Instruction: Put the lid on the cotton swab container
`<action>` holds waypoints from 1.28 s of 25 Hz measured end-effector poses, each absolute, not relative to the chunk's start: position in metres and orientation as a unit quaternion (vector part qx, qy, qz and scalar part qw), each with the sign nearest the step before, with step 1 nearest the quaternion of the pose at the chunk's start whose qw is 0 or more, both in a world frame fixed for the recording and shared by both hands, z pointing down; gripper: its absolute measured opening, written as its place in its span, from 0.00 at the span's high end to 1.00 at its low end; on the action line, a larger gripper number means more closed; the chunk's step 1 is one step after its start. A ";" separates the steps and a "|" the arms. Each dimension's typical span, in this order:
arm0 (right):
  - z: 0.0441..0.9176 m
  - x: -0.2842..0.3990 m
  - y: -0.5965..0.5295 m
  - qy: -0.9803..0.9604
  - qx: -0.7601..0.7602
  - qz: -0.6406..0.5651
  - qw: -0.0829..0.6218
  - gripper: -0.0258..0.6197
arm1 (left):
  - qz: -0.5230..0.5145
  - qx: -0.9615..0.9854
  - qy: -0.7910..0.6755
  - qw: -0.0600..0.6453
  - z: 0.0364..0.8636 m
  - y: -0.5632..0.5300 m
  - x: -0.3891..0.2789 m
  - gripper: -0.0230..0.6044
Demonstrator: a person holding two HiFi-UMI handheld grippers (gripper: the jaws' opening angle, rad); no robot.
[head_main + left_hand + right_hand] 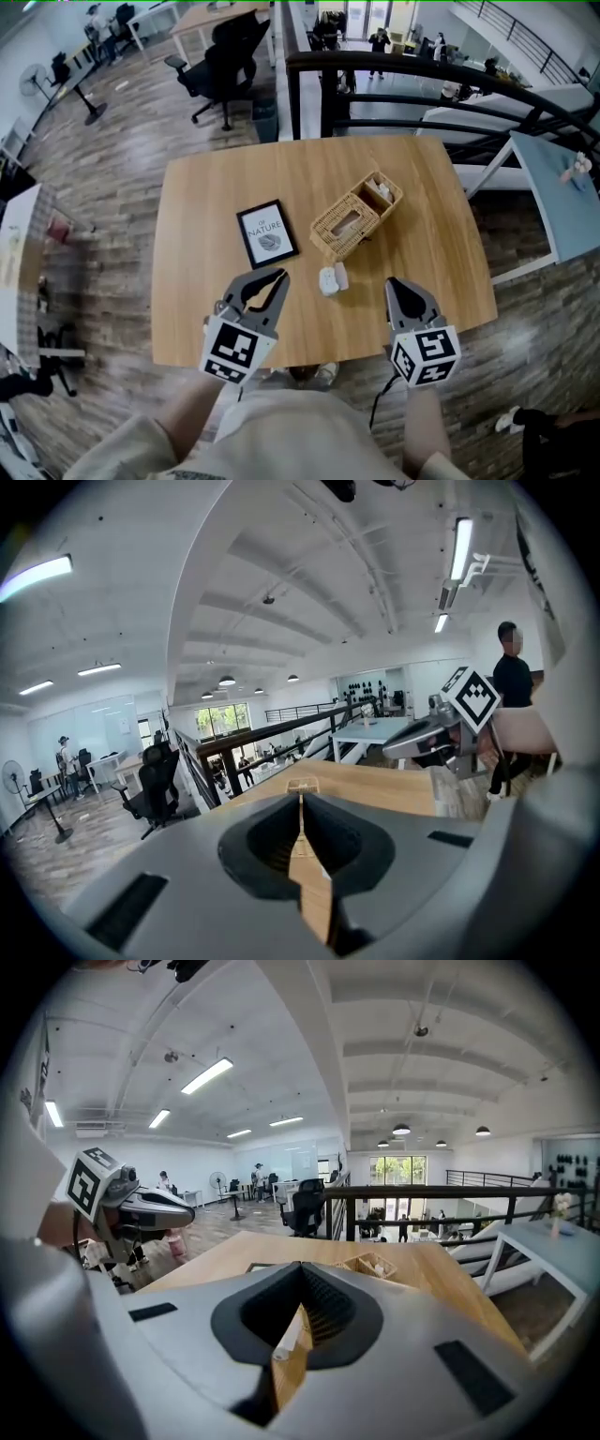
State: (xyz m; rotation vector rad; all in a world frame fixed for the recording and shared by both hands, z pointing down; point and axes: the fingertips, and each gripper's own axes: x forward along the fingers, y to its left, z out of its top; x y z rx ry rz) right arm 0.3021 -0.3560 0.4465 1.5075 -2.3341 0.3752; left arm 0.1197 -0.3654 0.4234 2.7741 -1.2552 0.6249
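The left gripper [280, 274] and right gripper [393, 281] were both clenched, empty. The cotton swab container [328, 280] sat between them, just beside the wicker basket [356, 217].

**Pale wood, wicker and matt grey plastic under your hands**

Your table [422, 187] has a light wood top, smooth and satin, with fine grain. The basket [345, 225] on it is woven wicker, rough and open-textured. The picture frame [267, 234] has a matt black border round white printed paper. The small swab container [330, 279] looks like white plastic, faintly glossy. Your left gripper [279, 274] and right gripper [394, 281] have matt grey plastic shells with ribbed dark lining inside the jaws. Their marker cubes [232, 349] carry flat black-and-white print. The floor [122, 187] is dull, streaked wood-grain plank.
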 end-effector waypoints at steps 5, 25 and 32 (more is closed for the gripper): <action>0.504 0.301 -0.379 -0.810 0.524 0.177 0.195 0.92 | 0.227 0.892 -0.388 0.055 0.472 -0.381 0.120 0.91; 0.657 0.257 -0.421 -0.796 0.461 0.286 0.269 0.92 | 0.306 0.867 -0.370 0.134 0.586 -0.403 0.105 0.91; 0.665 0.218 -0.420 -0.816 0.415 0.284 0.286 0.92 | 0.304 0.861 -0.382 0.144 0.586 -0.401 0.085 0.91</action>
